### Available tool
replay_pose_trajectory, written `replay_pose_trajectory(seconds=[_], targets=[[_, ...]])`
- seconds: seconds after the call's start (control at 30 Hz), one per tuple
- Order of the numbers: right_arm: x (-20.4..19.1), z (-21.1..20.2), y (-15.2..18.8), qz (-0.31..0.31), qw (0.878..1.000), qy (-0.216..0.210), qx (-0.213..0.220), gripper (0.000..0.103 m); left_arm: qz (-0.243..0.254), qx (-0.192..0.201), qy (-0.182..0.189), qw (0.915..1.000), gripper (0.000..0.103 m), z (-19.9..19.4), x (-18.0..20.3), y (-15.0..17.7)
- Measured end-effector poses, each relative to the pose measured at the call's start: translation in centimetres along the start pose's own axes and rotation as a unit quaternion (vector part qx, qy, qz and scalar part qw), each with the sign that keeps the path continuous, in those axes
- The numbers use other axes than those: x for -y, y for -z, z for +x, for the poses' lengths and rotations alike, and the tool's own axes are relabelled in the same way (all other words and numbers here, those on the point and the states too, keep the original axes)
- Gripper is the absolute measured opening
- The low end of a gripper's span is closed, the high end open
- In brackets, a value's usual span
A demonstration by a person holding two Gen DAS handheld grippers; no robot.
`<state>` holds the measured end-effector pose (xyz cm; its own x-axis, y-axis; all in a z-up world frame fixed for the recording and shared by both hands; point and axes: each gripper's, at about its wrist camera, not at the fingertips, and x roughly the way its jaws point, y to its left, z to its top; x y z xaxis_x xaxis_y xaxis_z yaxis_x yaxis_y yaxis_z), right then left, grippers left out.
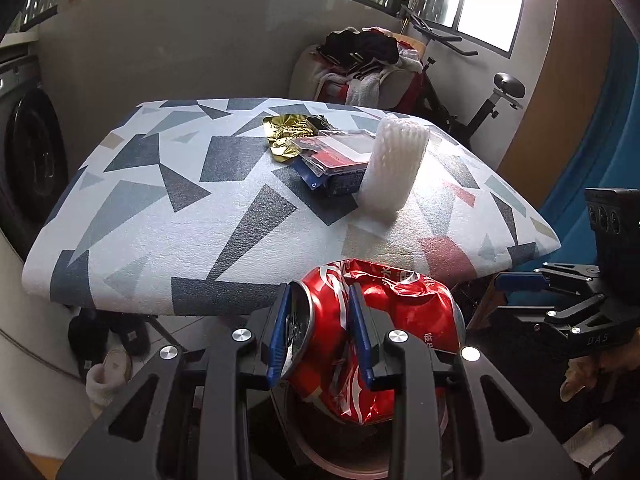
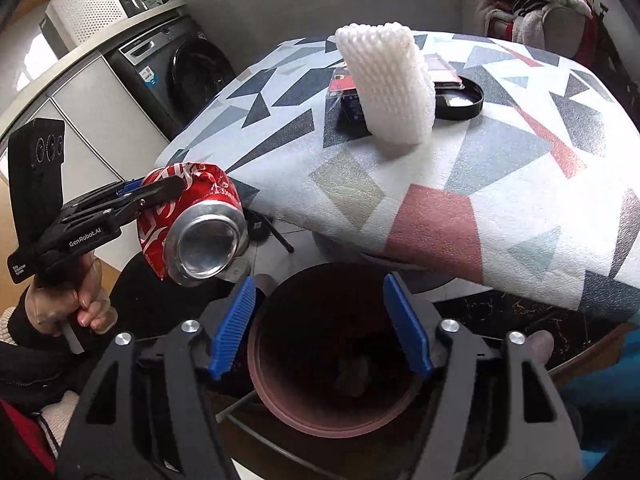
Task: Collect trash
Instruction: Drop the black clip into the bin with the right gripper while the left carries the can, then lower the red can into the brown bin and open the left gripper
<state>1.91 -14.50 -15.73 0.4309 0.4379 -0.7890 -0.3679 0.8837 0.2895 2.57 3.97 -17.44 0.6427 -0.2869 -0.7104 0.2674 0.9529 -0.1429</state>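
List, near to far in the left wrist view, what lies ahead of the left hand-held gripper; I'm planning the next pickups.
Left hand-held gripper shut on the crushed red soda can → white foam fruit net standing on the patterned table → clear plastic box → gold foil wrapper → pile of clothes.

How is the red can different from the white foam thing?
The red can is crushed shiny metal; the white foam net is soft-looking mesh and keeps its shape. The can hangs in the left claw; the foam stands upright on the table. Both look like trash.
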Motion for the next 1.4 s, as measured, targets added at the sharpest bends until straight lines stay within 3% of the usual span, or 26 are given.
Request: replay_pose_trajectory(seconds=[0.1, 0.23, 0.4, 0.5, 0.6, 0.9, 0.93, 0.97, 1.03, 1.1, 1.17, 1.27, 1.4], targets=[[1.0, -1.3, -0.2, -0.037, 0.997, 0.052, 0.046, 0.098, 0.019, -0.009, 0.0, 0.9998, 0.029, 0.9, 0.4, 0.5], [2.8, -2.3, 0.2, -0.061, 0.989, 0.086, 0.099, 0.097, 0.037, -0.006, 0.016, 0.9992, 0.029, 1.4, 1.2, 1.7], [3.8, -2.0, 2.1, -0.043, 0.983, 0.111, 0.137, 0.097, 0.055, -0.022, 0.018, 0.9981, 0.029, 2.9, 2.2, 3.0], [3.9, -0.8, 2.0, -0.034, 0.982, 0.144, 0.121, 0.097, 0.058, -0.034, 0.016, 0.9976, 0.029, 3.7, 2.4, 3.1], [4.6, -0.4, 2.0, -0.014, 0.984, 0.136, 0.118, 0.097, 0.058, -0.053, 0.014, 0.9968, 0.029, 4.7, 2.4, 3.2], [6.0, -0.2, 2.1, 0.022, 0.984, 0.13, 0.115, 0.097, 0.07, -0.055, 0.014, 0.9959, 0.03, 5.1, 3.3, 3.3], [6.0, -0.2, 2.1, 0.021, 0.984, 0.131, 0.116, 0.097, 0.071, -0.056, 0.021, 0.9957, 0.036, 5.1, 3.3, 3.3], [5.9, -0.3, 2.1, 0.021, 0.984, 0.132, 0.118, 0.097, 0.071, -0.056, 0.032, 0.9954, 0.056, 5.0, 3.3, 3.3], [5.9, -0.4, 2.1, 0.021, 0.984, 0.132, 0.121, 0.097, 0.068, -0.043, 0.034, 0.9961, 0.074, 4.5, 3.2, 3.2], [6.0, -0.3, 2.1, 0.024, 0.984, 0.132, 0.119, 0.097, 0.06, -0.037, 0.025, 0.9972, 0.076, 4.3, 2.9, 3.1], [6.0, -0.2, 2.0, 0.026, 0.984, 0.132, 0.117, 0.097, 0.044, -0.037, 0.0, 0.9983, 0.087, 4.4, 2.3, 3.0], [5.9, -0.1, 2.0, 0.023, 0.984, 0.133, 0.115, 0.097, 0.014, -0.038, -0.03, 0.9987, 0.095, 4.5, 1.1, 2.8], [5.7, 0.1, 2.0, 0.018, 0.984, 0.136, 0.111, 0.097, -0.008, -0.044, -0.035, 0.9984, 0.096, 4.7, 0.3, 2.7]])
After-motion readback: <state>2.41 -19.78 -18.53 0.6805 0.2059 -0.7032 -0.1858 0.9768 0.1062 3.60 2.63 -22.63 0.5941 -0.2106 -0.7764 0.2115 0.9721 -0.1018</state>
